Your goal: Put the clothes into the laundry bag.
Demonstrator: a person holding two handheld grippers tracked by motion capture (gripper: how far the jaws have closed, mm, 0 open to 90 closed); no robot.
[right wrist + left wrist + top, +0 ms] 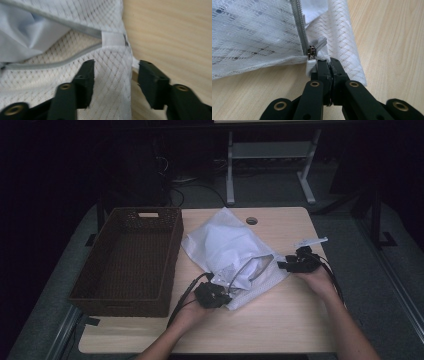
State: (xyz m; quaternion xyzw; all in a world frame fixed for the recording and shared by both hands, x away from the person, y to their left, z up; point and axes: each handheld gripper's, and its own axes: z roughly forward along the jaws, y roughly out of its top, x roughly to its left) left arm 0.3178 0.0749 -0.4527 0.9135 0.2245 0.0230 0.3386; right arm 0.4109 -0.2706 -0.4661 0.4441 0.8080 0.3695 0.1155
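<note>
Mesh bag (235,255): lay flat on the desk (280,320), long axis ran from 11 to 5 o'clock, zipper mouth at the 5 o'clock end.
Left gripper (216,289): jaws clenched on the bag's corner by the zipper pull (311,52).
Right gripper (286,263): jaws released, astride the bag's other corner.

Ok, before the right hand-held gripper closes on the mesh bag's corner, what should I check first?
1. Left hand-held gripper shut on the mesh bag beside the zipper slider: ok.
2. Right hand-held gripper open, straddling the bag's corner: ok.
3. Right pads pressing the mesh: not ok.
4. Zipper open, pale cloth inside: ok.
5. Basket clear of both hands: ok.
6. Cloth fully inside: cannot tell.
</note>
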